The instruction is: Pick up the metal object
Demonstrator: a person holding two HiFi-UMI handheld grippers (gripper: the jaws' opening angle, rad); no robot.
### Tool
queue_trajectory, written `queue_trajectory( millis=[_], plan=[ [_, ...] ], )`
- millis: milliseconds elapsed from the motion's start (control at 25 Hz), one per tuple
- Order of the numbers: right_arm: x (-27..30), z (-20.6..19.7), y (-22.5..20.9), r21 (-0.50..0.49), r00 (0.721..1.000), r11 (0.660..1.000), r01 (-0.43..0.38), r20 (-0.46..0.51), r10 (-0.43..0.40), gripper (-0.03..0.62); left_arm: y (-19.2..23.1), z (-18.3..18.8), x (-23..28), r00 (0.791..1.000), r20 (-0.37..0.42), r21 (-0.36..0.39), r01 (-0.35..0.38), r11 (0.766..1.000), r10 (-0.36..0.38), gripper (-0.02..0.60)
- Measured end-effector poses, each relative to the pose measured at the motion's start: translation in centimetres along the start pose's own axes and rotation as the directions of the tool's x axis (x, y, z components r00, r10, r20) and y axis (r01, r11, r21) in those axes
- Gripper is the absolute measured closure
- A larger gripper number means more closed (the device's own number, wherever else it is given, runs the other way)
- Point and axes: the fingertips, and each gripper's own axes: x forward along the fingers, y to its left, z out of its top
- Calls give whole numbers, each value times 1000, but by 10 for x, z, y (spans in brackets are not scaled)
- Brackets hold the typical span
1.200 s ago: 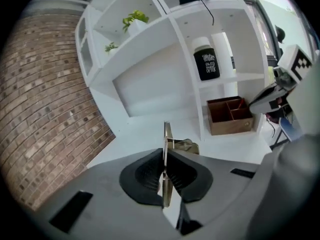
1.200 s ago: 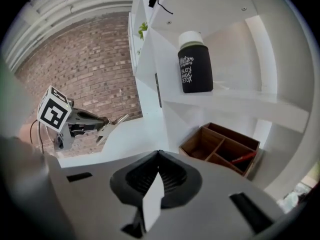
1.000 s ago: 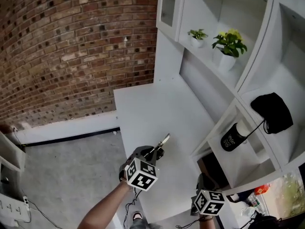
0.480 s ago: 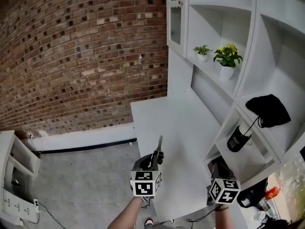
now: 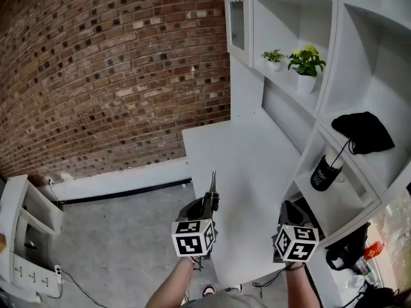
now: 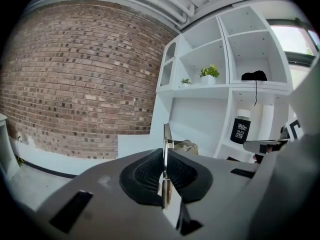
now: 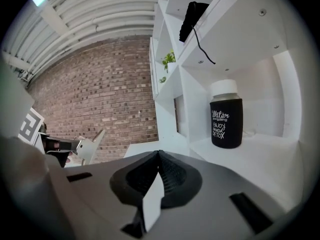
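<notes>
Two grippers sit low in the head view: the left gripper (image 5: 209, 204) at lower centre, with the metal object (image 5: 212, 183) sticking up from its tip over the near edge of the white table (image 5: 244, 146), and the right gripper (image 5: 290, 209) at lower right. Left gripper view: jaws clamped on the metal object (image 6: 165, 139), thin and edge-on at frame centre; exact shape unclear, possibly a bracket. Right gripper view: jaws pressed together on nothing, black bottle (image 7: 226, 115) on the shelf at right. Judgement: pickup looks made; grip firmly, lift straight, don't twist the thin edge loose.
</notes>
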Motion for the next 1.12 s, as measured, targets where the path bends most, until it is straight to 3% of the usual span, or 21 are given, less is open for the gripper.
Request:
queue_trajectory(
  millis=[240,1120],
  plan=[
    [-4,-2,7,-70,999,997,28,-25,-30,594,1,-1,-1,1000,4,-2,2,1000,-2,566],
    [-13,-14,19,-40,997,997,60,-41,-61,594,8,-3,3,998,6,-19,63,998,-63,566]
  ],
)
